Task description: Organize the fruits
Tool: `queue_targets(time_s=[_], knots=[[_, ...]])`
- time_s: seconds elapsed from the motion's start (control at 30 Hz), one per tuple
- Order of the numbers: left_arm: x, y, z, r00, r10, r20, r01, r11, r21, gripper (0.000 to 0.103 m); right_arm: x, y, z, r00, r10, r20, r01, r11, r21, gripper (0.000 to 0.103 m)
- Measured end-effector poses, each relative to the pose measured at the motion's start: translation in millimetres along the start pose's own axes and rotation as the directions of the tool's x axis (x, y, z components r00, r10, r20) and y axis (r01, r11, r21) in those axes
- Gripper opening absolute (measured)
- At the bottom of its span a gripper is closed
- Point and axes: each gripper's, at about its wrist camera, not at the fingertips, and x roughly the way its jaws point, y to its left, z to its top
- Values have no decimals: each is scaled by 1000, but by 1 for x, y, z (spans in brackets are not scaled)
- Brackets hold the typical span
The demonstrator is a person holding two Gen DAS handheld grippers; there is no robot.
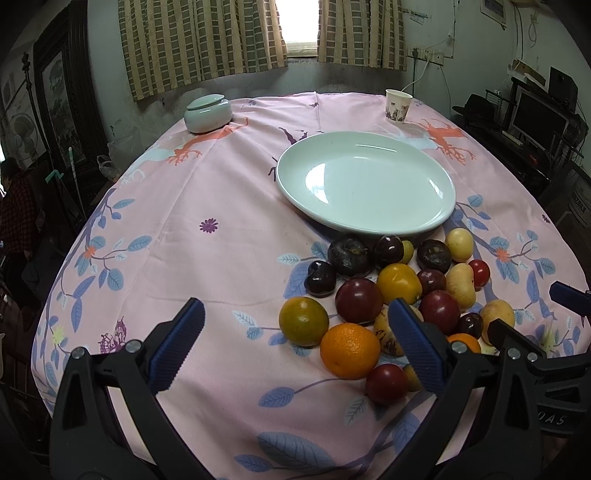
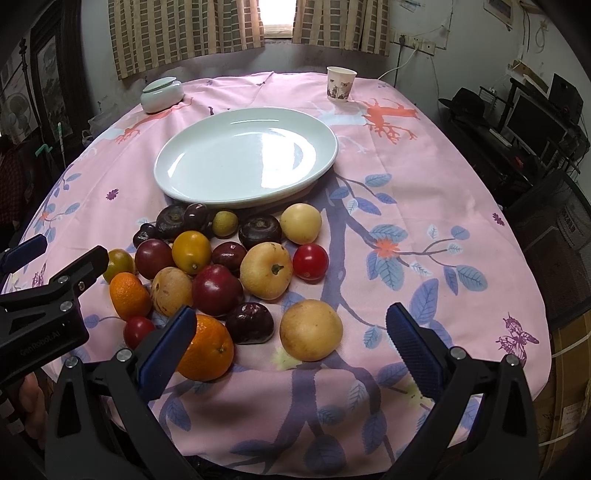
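While my left claw and right claw gape wide and empty, fruits sit heaped beside the plate.

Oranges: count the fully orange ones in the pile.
2. In the right wrist view, the left orange sits at the pile's left edge; the near orange lies at its near edge. More may be hidden.

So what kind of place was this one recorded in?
Most likely a lived-in home room, not a lab: a table under a pink floral tablecloth, checked curtains at a small window, and a cluttered desk with a monitor to one side.
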Motion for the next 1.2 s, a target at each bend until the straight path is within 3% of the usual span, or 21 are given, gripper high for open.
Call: queue_targets(time_s=[0.83, 1.1, 1.13, 1.2], knots=[[0, 4, -5, 1000, -8, -12, 8, 1000, -12, 101, 0, 0, 0, 1000, -4, 4, 4, 1000, -13, 102], [-7, 27, -23, 1000, 6, -29, -7, 1000, -20, 101, -19, 7, -26, 989, 142, 38, -132, 971, -198, 102], [-8, 29, -27, 999, 2, -34, -3, 1000, -20, 101, -19, 8, -29, 986, 162, 31, -152, 967, -203, 100], [-7, 31, -31, 999, -12, -43, 11, 1000, -20, 101, -15, 4, -32, 985, 174, 19, -167, 967, -194, 72]])
